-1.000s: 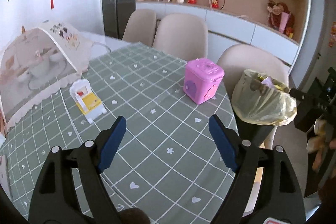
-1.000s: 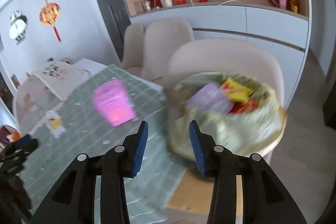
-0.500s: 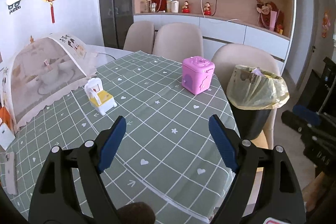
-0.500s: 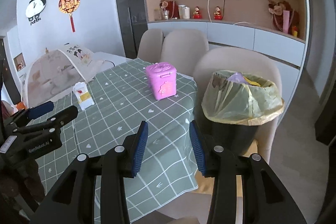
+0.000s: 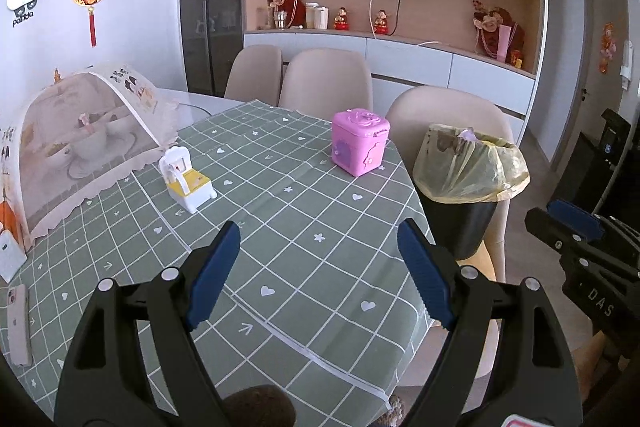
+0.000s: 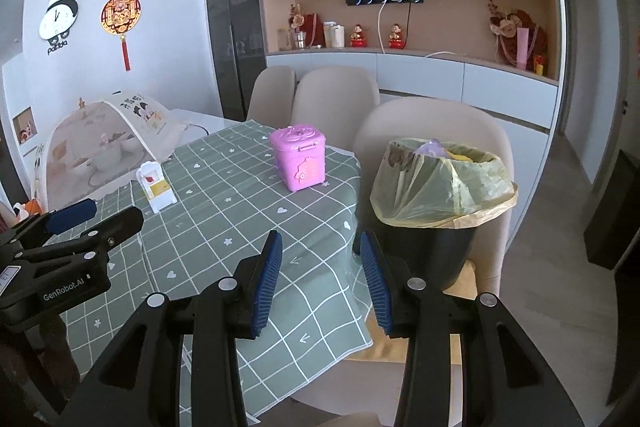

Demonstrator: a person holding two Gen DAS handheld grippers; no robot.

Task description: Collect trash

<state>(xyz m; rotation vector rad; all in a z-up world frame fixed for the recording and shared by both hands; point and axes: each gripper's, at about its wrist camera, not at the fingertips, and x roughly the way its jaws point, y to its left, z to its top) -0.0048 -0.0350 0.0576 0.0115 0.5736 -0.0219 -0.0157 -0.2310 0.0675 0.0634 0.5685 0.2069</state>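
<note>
Two units are in view: the left hand-held gripper (image 5: 318,259) has its jaws spread wide and empty above the green checked desk (image 5: 280,227); the right hand-held gripper (image 6: 320,281) stands partly open, also holding nothing. At centre right of both frames, a black trash bin (image 6: 436,223) with a yellowish liner stands just beside the desk edge, holding trash. A pink box (image 5: 359,142) sits on the desk near it.
</note>
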